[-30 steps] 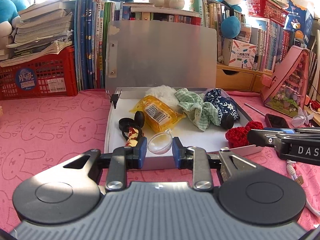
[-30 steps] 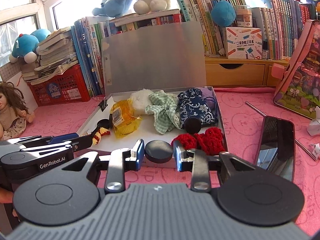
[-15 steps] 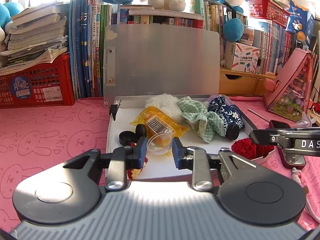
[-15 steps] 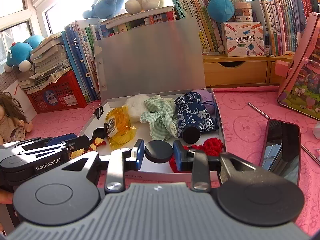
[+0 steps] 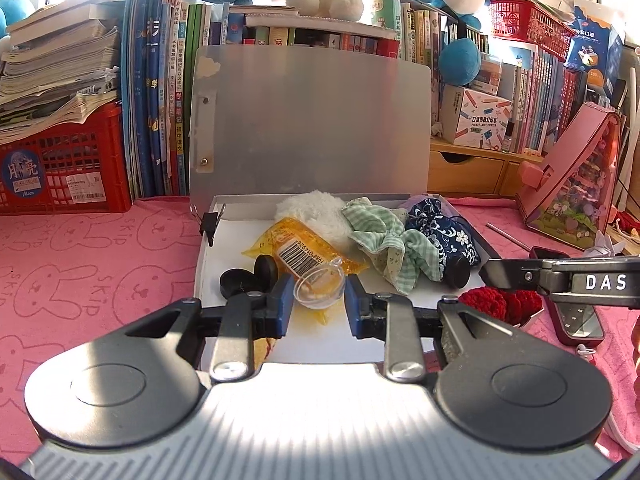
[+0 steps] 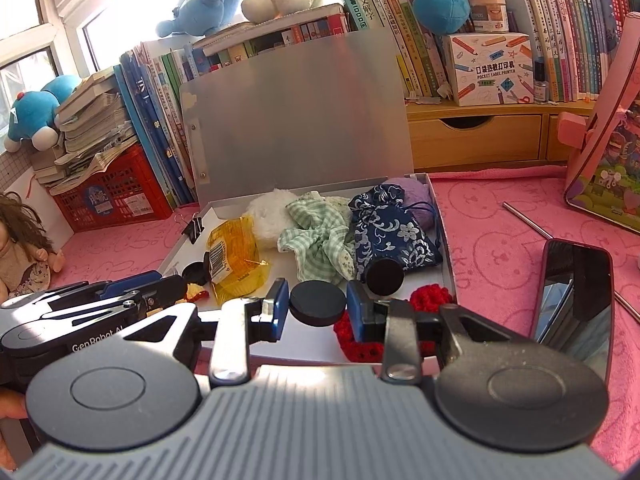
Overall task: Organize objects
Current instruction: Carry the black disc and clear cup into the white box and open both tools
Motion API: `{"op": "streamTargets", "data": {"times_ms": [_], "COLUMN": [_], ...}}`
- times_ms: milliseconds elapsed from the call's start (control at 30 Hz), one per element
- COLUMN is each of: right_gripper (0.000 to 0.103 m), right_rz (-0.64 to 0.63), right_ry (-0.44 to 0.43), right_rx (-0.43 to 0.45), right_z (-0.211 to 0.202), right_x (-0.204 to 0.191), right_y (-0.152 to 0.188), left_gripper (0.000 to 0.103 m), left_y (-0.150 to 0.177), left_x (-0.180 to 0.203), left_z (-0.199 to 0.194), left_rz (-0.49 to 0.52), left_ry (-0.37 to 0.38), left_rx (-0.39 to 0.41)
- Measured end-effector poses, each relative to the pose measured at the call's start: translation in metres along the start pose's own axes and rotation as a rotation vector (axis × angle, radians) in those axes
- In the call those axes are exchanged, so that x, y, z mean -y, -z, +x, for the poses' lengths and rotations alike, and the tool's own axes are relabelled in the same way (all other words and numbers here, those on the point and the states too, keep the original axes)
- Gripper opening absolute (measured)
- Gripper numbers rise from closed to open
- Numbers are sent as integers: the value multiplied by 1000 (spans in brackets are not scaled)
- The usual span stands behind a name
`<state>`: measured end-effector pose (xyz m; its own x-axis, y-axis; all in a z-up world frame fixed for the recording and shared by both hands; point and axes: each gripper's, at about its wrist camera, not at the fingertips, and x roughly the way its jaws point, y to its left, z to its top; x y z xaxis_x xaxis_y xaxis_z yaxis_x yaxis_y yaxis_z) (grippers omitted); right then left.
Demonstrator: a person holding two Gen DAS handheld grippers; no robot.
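Two hand-held grippers clamped, left [image 5: 319,294] on clear cup [image 5: 320,285], right [image 6: 317,305] on black disc [image 6: 317,304], "DAS", "GenRobot.AI".

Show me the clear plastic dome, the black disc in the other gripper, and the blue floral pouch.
clear plastic dome [image 5: 320,289], left wrist view, its bowl.
black disc [image 6: 317,304], right wrist view, its flat top.
blue floral pouch [image 6: 390,230], right wrist view, middle of fabric.

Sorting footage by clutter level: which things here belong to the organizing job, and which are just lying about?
Job: clear half-shell in left gripper; black disc in right gripper; open metal box.
Lying about: phone, red crate, books.
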<state>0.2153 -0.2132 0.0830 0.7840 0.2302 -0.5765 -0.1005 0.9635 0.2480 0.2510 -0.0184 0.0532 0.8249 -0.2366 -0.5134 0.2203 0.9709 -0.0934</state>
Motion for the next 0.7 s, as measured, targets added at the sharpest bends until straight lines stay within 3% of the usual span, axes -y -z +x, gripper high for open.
{"op": "streamTargets", "data": {"times_ms": [700], "right_gripper": [36], "right_rz": [31], "right_ry": [-24], "right_rx": [-39], "right_z": [22], "right_x": [-1], "right_y": [1], "left_gripper": [32], "left_y": [8], "left_x": [8], "left_z": [16], "left_rz": [46], "left_ry": [50], "left_rx": [-14]}}
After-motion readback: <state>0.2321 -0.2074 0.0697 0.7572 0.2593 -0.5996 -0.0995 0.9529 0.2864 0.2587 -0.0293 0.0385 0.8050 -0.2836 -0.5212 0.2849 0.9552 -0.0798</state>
